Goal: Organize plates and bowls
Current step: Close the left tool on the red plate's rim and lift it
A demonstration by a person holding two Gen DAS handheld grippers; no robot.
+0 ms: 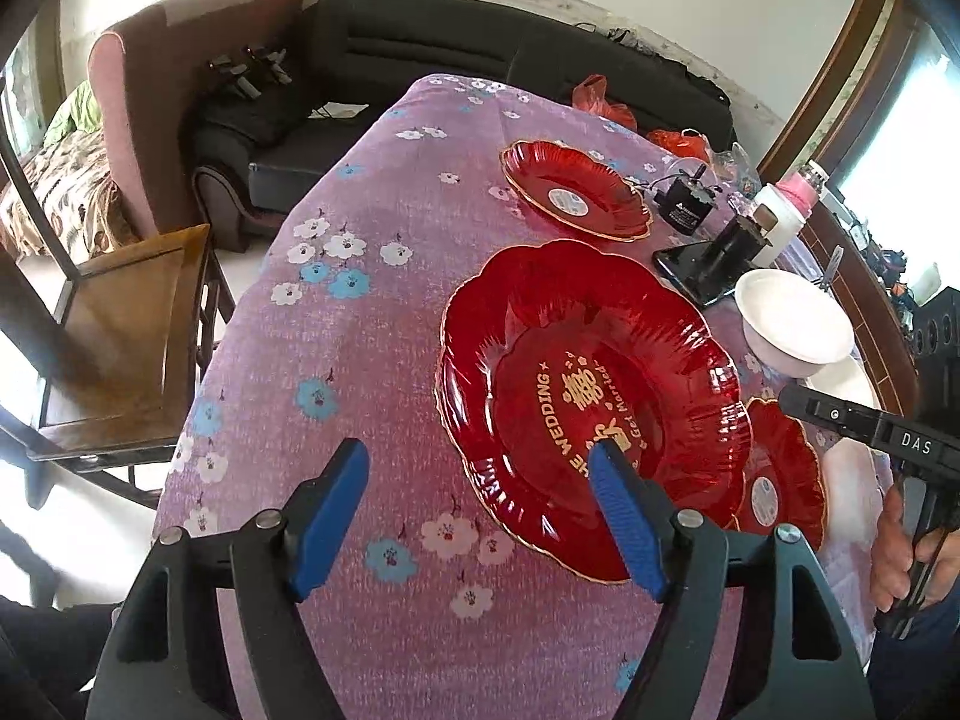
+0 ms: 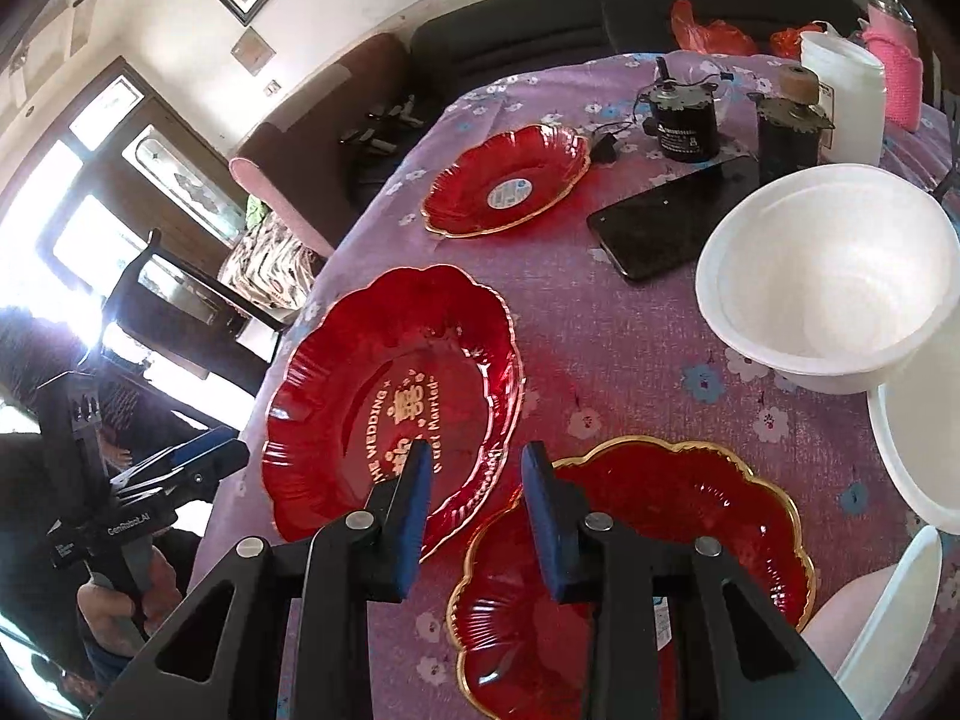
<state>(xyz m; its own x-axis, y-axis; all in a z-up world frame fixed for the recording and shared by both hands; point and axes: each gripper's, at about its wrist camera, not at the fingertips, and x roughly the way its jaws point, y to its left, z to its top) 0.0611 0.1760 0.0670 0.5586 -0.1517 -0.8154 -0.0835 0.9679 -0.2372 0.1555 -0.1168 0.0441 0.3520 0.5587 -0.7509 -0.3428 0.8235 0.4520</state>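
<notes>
Nearby, scalloped red plates [image 2: 390, 396] unstacked

- Big red plate [image 2: 390, 396] with gold lettering, flat on the surface ahead and left of the right claw [image 2: 474, 483].
- Small red plate [image 2: 660, 516], gold rim, just below and right of it.
- Another small red plate [image 2: 507, 180], far ahead.
- White bowl [image 2: 828, 270], upright, ahead right.

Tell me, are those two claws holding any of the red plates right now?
No. The left gripper and right gripper hover open above the large red plate, gripping nothing.
</notes>
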